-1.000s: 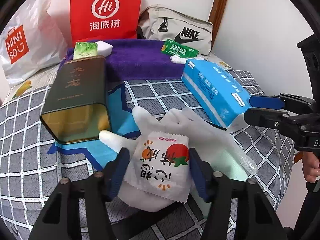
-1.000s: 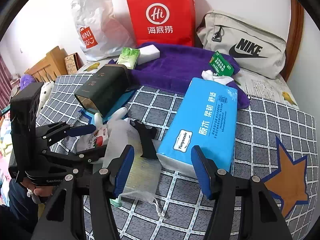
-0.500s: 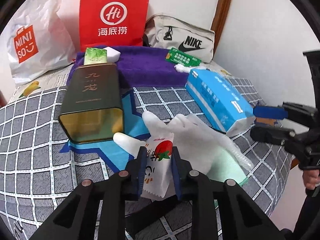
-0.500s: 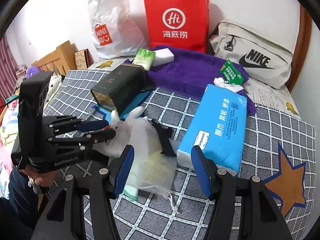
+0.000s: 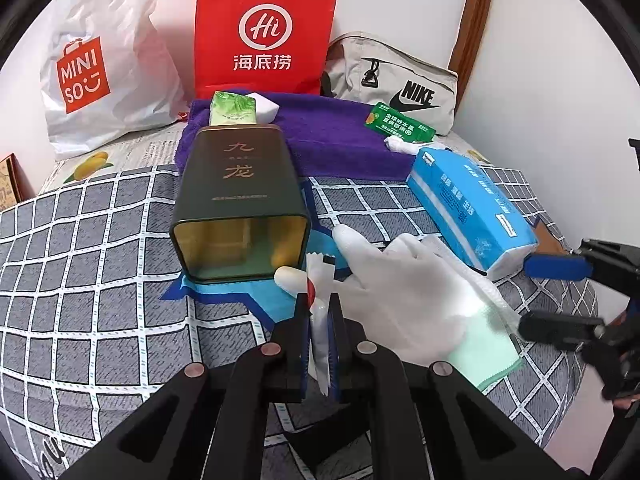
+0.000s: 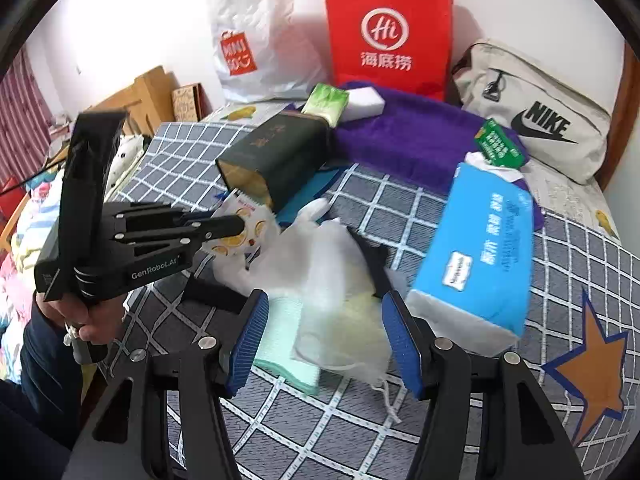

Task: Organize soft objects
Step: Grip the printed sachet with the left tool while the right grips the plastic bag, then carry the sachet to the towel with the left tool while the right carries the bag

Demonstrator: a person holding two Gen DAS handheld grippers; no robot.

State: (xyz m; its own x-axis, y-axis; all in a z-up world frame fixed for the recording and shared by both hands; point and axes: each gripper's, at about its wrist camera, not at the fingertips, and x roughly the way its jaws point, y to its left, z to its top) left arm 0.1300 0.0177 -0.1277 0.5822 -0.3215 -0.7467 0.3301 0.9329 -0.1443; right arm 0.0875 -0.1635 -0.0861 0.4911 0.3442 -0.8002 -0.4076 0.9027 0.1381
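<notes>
A: Your left gripper (image 5: 319, 312) has just been closing, and its jaws are now pinched together on the small white packet (image 5: 320, 322) with orange fruit print. The packet stands on edge between the pads, its top sticking out past the fingertips.

B: Where does that put the packet?

A: Just in front of the open mouth of the dark green tin (image 5: 240, 204), which lies on its side on the checked bedspread (image 5: 80, 264). From your right-hand camera the packet (image 6: 244, 228) sits at the tip of the left gripper (image 6: 236, 226), close to the tin's opening (image 6: 276, 168); whether it touches the tin I cannot tell.

B: And your right gripper?

A: Its jaws (image 6: 324, 336) stand apart, nothing between the pads pressed. Below them lies the soft pile: a white glove (image 5: 400, 292), a thin mesh pouch (image 6: 340, 320) with a drawstring, and a pale green cloth (image 6: 284, 344) underneath.

B: Neighbours?

A: The blue tissue pack (image 6: 480, 256) lies just right of the pile, touching the pouch's edge. Behind it, a purple towel (image 5: 332, 140) carries a green sachet (image 5: 232, 109), a white sponge block (image 5: 266, 107) and a green card (image 5: 400, 126). A red paper bag (image 5: 264, 36), a white plastic bag (image 5: 100, 64) and a beige pouch bag (image 5: 396, 84) lean at the wall.
</notes>
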